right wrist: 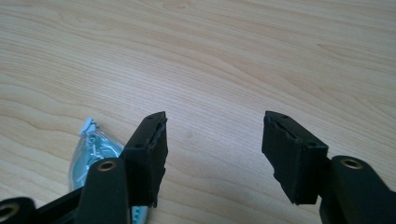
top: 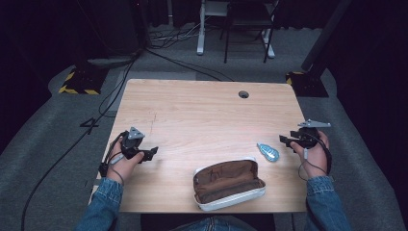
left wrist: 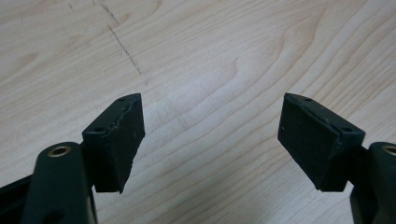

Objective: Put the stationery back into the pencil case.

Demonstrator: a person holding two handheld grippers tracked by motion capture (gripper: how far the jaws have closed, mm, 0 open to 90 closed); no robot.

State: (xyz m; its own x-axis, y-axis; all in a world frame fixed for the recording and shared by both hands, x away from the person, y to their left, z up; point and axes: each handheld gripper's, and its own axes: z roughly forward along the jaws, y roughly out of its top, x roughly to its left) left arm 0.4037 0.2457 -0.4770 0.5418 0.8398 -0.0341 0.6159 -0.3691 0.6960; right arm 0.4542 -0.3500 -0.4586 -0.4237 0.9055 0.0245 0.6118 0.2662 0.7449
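An open pencil case (top: 228, 185), white outside and brown inside, lies near the table's front edge, right of centre. A small see-through blue teardrop-shaped item (top: 267, 151) lies on the wood just right of the case. My right gripper (top: 286, 140) hovers to the right of that item, jaws pointing left toward it. In the right gripper view my right gripper (right wrist: 215, 149) is open over bare wood, and the blue item (right wrist: 91, 151) sits partly behind one jaw. My left gripper (top: 149, 154) is at the table's left side, and in its own view (left wrist: 212, 135) it is open and empty.
The light wooden table (top: 192, 115) has a round cable hole (top: 243, 94) at the back right. Faint pencil marks (left wrist: 121, 44) cross the wood ahead of my left gripper. Cables, desk legs and yellow-black striped bases stand on the grey floor beyond.
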